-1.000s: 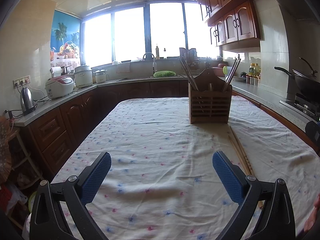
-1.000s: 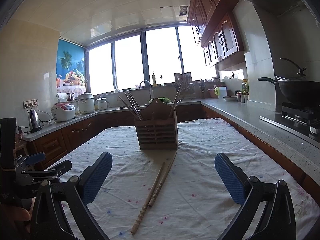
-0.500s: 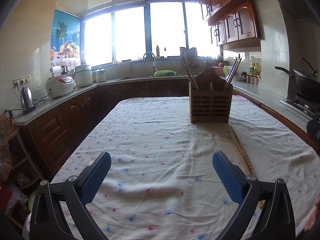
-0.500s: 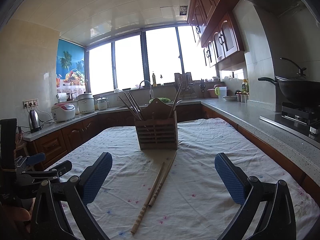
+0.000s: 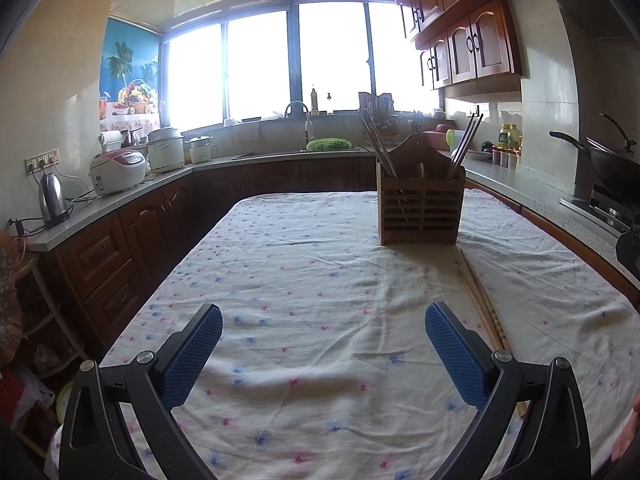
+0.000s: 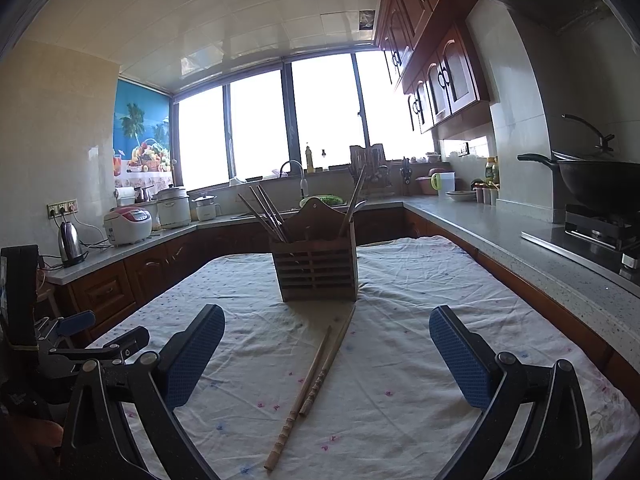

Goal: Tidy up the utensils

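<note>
Home kitchen. Evidence: wooden wall cabinets (image 5: 466, 50) over grey countertop (image 6: 500, 236); sink faucet (image 5: 298, 114) below wide window (image 5: 264, 64); rice cooker (image 5: 117, 170) and electric kettle (image 5: 52, 200) on counter; wok (image 6: 596, 180) on gas stove (image 6: 600, 226); cloth-covered table (image 5: 320, 280).

We see a table (image 5: 280, 280) covered by a wrinkled white cloth (image 6: 420, 360) sprinkled with small pink and blue flowers. Toward its far end a slatted wooden utensil holder (image 6: 318, 270) stands upright on the cloth, with chopsticks leaning out of its compartments. Just in front of the holder, two loose wooden chopsticks (image 6: 316, 376) lie flat on the cloth, close together and touching partway along.
</note>
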Available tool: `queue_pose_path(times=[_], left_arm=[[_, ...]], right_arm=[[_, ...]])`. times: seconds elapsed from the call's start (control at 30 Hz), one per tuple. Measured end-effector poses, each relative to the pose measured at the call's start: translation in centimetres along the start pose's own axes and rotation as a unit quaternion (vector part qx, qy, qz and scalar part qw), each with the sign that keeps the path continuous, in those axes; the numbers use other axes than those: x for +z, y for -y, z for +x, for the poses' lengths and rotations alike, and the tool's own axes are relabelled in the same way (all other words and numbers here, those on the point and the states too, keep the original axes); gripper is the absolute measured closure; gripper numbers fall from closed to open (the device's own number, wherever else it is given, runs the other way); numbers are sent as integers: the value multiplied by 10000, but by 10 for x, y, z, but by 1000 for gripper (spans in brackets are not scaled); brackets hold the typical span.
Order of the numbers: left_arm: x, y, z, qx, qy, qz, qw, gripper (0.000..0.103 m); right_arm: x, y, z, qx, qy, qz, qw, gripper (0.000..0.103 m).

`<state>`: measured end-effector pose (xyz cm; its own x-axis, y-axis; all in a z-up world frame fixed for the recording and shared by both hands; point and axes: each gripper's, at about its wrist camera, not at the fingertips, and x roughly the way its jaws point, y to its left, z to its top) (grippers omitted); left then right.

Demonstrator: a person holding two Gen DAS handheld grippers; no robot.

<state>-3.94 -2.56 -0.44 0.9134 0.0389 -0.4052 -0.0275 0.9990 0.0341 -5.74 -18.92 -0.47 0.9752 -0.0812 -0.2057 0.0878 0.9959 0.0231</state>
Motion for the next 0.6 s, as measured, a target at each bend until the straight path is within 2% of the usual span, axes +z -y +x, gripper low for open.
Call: queue_pose_path(times=[0.6], left_arm=[[1, 4, 1, 2, -31, 2, 10000, 1]], right_arm=[[2, -3, 0, 8, -15, 13, 10000, 0]])
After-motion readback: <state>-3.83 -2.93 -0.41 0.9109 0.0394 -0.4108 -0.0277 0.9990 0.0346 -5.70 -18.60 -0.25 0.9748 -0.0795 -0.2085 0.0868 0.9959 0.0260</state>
